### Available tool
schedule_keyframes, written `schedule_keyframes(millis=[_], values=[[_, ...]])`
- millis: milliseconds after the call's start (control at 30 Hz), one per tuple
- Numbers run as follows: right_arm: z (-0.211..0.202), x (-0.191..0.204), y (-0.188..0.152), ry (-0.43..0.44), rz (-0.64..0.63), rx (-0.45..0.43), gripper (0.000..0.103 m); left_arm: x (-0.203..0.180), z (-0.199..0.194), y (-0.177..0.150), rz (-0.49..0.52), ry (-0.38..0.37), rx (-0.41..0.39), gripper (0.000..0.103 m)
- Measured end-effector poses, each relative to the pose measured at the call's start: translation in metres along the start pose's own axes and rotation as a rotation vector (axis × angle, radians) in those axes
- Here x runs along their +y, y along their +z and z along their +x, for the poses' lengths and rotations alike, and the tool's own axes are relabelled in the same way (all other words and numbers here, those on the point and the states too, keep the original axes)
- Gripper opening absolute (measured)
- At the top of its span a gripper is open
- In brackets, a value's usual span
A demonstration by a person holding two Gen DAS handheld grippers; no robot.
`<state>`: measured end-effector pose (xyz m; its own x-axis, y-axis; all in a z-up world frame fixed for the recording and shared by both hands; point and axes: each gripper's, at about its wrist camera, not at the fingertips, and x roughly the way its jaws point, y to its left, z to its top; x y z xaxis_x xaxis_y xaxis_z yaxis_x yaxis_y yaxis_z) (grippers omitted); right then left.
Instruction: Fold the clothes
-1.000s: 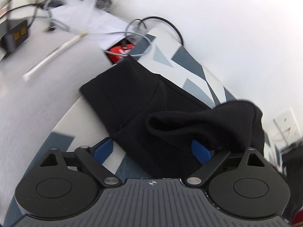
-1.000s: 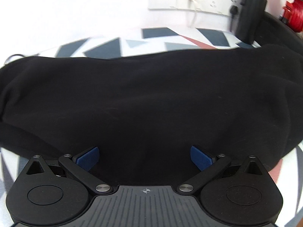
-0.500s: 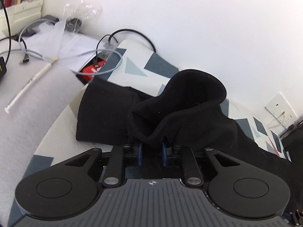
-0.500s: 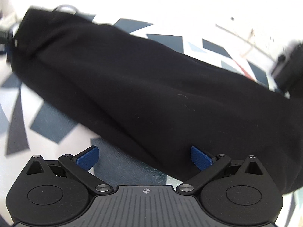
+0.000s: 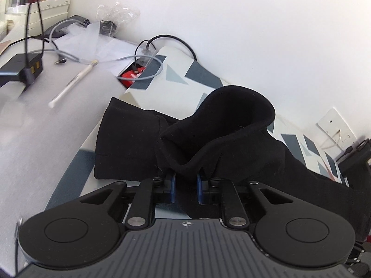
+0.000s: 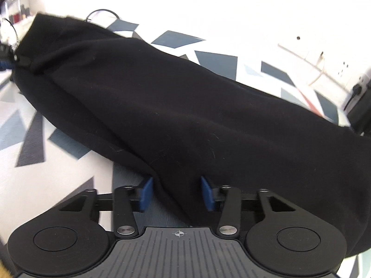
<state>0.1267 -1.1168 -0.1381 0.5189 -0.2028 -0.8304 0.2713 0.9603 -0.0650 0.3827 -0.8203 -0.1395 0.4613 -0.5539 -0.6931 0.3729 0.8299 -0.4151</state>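
A black garment (image 5: pixel 143 143) lies on a cloth with grey and blue triangles (image 5: pixel 178 78). My left gripper (image 5: pixel 185 188) is shut on a bunched fold of the black garment, which curls up in front of the blue pads (image 5: pixel 172 188). In the right wrist view the same garment (image 6: pixel 185 106) stretches from far left to near right. My right gripper (image 6: pixel 176 194) is half closed around the garment's near edge, with cloth between the blue pads (image 6: pixel 146 193); a gap shows at each side.
Left of the cloth is a grey tabletop (image 5: pixel 34 120) with a white stick (image 5: pixel 71 83), grey cables (image 5: pixel 129 58), a black box (image 5: pixel 25 69), a red item (image 5: pixel 132 76) and plastic wrap. A white wall with sockets (image 5: pixel 336 127) runs behind. A dark object (image 6: pixel 359 113) stands far right.
My left gripper closed on the garment fold a second ago and holds it, lifted slightly. My right gripper's jaws have narrowed from wide open around the garment's near edge.
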Motion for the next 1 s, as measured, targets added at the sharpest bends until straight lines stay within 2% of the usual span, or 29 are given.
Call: schedule_keyframes(millis=[33, 167, 200, 300, 333, 433, 533, 667, 800, 1000], values=[[-0.004, -0.003, -0.002, 0.015, 0.016, 0.004, 0.028, 0.003, -0.004, -0.005, -0.001, 0.003, 0.004, 0.017], [-0.013, -0.009, -0.012, 0.044, 0.075, 0.008, 0.029, 0.013, -0.013, -0.022, -0.023, 0.028, 0.047, 0.022], [-0.013, -0.008, -0.013, 0.042, 0.084, 0.005, 0.032, 0.014, -0.014, -0.024, -0.031, 0.044, 0.062, 0.027], [-0.015, -0.008, -0.015, 0.038, 0.114, -0.009, 0.046, 0.012, -0.024, -0.026, -0.014, 0.073, 0.058, 0.029], [-0.017, -0.009, -0.015, 0.047, 0.131, -0.019, 0.056, 0.009, -0.029, -0.026, 0.014, 0.076, 0.048, 0.032], [-0.028, -0.014, -0.019, 0.06, 0.191, -0.062, 0.068, 0.002, -0.04, -0.027, 0.106, 0.068, 0.031, 0.044], [-0.044, -0.022, -0.028, 0.067, 0.266, -0.106, 0.068, -0.004, -0.046, -0.028, 0.174, 0.061, 0.016, 0.047], [-0.05, -0.036, -0.034, 0.026, 0.331, -0.136, 0.067, -0.008, -0.037, -0.02, 0.191, 0.065, 0.0, 0.049], [-0.045, -0.038, -0.034, -0.009, 0.307, -0.148, 0.067, -0.011, -0.02, -0.009, 0.189, 0.044, 0.027, 0.058], [-0.03, -0.025, -0.026, 0.016, 0.234, -0.127, 0.067, -0.015, -0.005, -0.001, 0.201, 0.024, 0.064, 0.058]])
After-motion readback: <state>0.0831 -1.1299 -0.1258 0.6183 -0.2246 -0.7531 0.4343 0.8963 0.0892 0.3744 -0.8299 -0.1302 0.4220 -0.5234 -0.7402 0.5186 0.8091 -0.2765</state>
